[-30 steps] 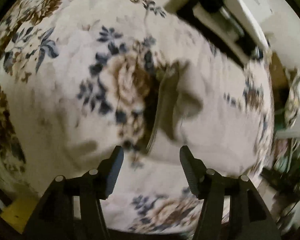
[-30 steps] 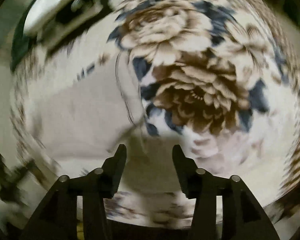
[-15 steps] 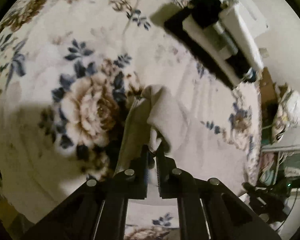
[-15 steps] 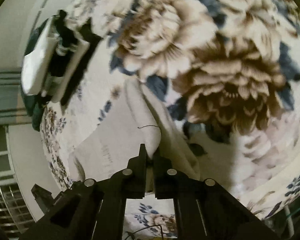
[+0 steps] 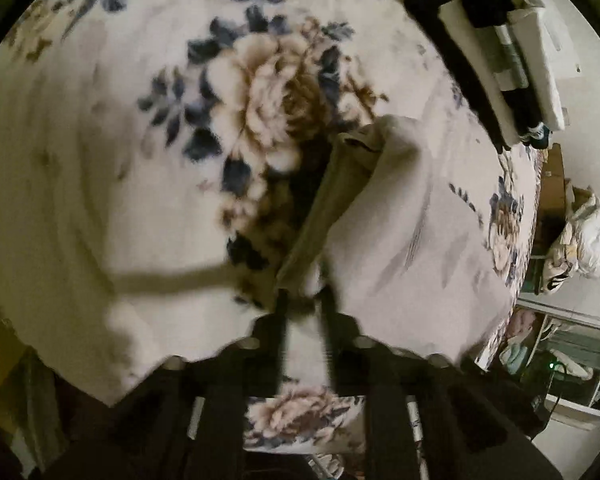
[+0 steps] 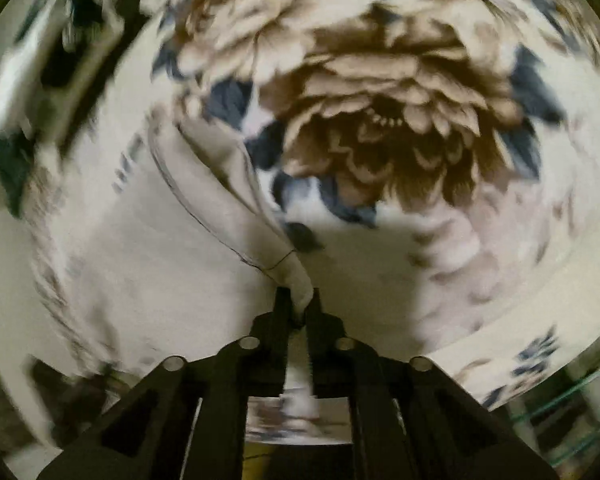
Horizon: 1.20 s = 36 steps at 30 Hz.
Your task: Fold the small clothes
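Note:
A small beige cloth (image 5: pixel 400 216) lies on a floral blanket (image 5: pixel 100 160). My left gripper (image 5: pixel 304 300) is shut on the cloth's near edge and holds it lifted off the blanket; a fold hangs away from the fingers. In the right wrist view the same cloth (image 6: pixel 204 216) runs from the fingers toward the upper left. My right gripper (image 6: pixel 298 300) is shut on a bunched corner of it, raised above the blanket (image 6: pixel 400 92). Both views are blurred.
A stack of folded black and white clothes (image 5: pixel 496 60) lies at the blanket's far right edge; it also shows blurred in the right wrist view (image 6: pixel 56 64). Beyond the bed's right side are a cardboard box (image 5: pixel 556 184), a white bundle (image 5: pixel 584 236) and shelves (image 5: pixel 560 360).
One second ago both grippers were open over the cloth. Both have since shut on its edge and lifted it, and the blur shows both are still moving.

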Each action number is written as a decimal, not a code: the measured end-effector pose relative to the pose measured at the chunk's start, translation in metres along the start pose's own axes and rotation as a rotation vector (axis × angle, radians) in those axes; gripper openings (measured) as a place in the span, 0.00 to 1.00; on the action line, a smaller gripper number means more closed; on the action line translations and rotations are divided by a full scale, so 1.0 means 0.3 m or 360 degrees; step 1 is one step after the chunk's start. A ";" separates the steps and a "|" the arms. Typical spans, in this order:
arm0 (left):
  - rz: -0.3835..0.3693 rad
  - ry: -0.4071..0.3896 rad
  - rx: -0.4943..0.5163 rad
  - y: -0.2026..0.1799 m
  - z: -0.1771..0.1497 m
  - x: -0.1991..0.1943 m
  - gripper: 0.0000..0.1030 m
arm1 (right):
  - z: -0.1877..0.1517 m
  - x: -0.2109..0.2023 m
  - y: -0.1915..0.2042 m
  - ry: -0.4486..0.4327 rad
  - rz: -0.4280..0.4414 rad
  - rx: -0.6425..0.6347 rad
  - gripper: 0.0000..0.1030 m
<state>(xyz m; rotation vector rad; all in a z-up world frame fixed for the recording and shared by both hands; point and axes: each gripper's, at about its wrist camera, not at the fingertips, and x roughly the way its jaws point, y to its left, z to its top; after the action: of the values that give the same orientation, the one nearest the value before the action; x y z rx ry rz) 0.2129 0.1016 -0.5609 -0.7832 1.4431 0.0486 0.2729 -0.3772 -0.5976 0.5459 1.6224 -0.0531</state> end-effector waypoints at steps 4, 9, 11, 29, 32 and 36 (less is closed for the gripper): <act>0.0018 -0.0142 0.0141 -0.093 -0.007 -0.129 0.50 | -0.001 -0.070 0.041 -0.0077 -0.0055 -0.0127 0.45; 0.0017 -0.0306 0.0429 -0.258 0.063 -0.181 0.50 | 0.027 -0.226 0.118 -0.0397 -0.0139 -0.0223 0.46; 0.0017 -0.0334 0.0505 -0.318 0.115 -0.132 0.50 | 0.064 -0.259 0.183 -0.0498 -0.0086 -0.0286 0.46; 0.0017 -0.0304 0.0290 -0.146 0.318 0.167 0.52 | 0.237 0.081 0.158 -0.0527 0.0091 -0.0120 0.42; -0.0053 -0.0284 0.0231 -0.117 0.316 0.141 0.52 | 0.248 0.075 0.142 -0.0476 0.0152 -0.0071 0.44; -0.0156 -0.0314 0.0236 -0.094 0.292 0.037 0.51 | 0.257 0.024 0.091 -0.0386 0.0339 0.0034 0.59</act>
<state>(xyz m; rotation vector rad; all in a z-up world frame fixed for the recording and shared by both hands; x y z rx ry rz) 0.3037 0.1196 -0.5643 -0.7061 1.2061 -0.0544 0.3543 -0.3777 -0.6075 0.6987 1.3225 0.0216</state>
